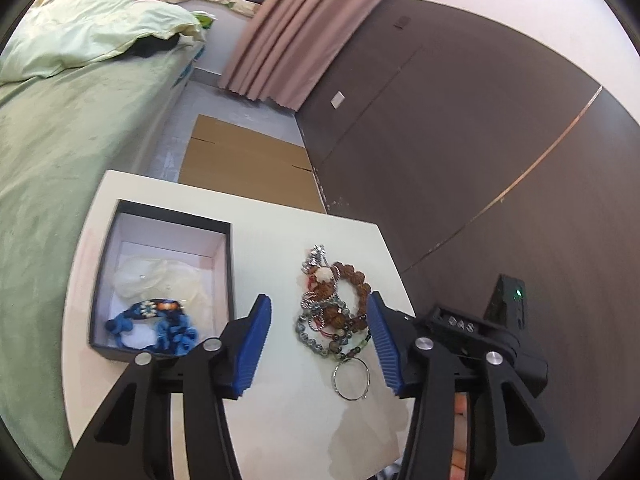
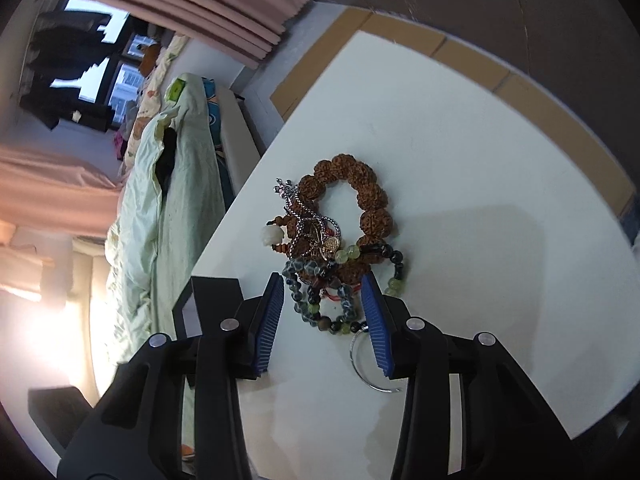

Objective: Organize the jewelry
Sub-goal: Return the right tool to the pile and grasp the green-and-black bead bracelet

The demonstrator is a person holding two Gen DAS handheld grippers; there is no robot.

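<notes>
In the left wrist view, your left tool (image 1: 318,334) is spread wide and holds nothing, its blue pads flanking the jewelry pile (image 1: 334,308) at lower centre on the white counter (image 1: 280,232). The black box (image 1: 168,280) at lower left already holds a blue beaded piece (image 1: 154,322). The silver ring (image 1: 351,378) lies at the pile's near edge.

In the right wrist view, your right tool (image 2: 324,320) is likewise released and empty, closing in on the tangled pile's near side at centre. You appear to be mid-sorting: next, single out one strand, likely the grey bead bracelet (image 2: 304,292), and clamp without dragging the rest.
</notes>
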